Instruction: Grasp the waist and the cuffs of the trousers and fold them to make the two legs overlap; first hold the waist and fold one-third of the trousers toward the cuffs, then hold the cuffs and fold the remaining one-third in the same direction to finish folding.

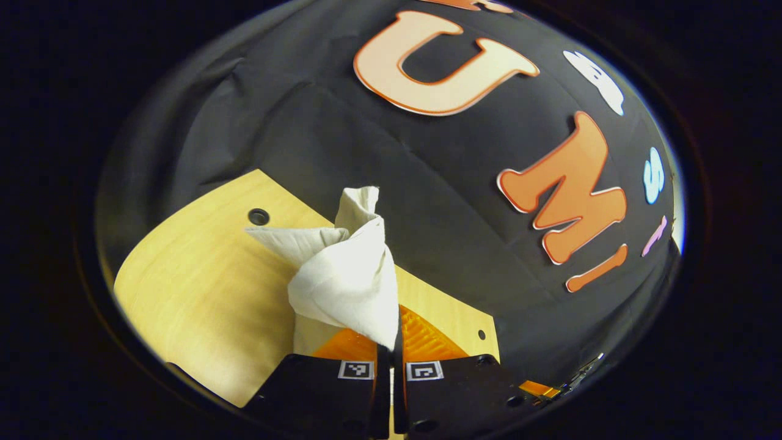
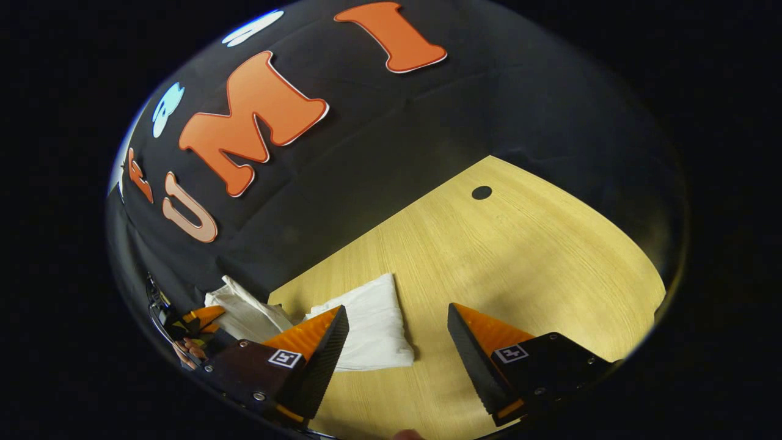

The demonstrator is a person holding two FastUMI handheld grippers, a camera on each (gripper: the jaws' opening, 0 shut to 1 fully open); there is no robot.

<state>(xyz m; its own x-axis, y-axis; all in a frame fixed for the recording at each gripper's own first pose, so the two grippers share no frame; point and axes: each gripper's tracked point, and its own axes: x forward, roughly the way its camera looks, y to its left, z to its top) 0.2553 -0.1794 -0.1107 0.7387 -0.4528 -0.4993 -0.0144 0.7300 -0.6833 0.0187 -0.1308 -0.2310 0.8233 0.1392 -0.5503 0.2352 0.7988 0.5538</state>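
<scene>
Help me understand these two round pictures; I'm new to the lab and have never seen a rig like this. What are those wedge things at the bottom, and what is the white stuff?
There is no robot arm here: a person holds a two-finger gripper in each hand, and a fisheye camera rides on each one, looking along its fingers.

The left gripper view shows the left gripper with its fingers closed on a bunch of white cloth, the trousers, lifted above the wooden table.

The right gripper view shows the right gripper open, holding nothing, with its fingers wide apart over the table. Part of the trousers lies flat there, beside one finger. At the far left of that view the cloth rises to the other gripper.
</scene>
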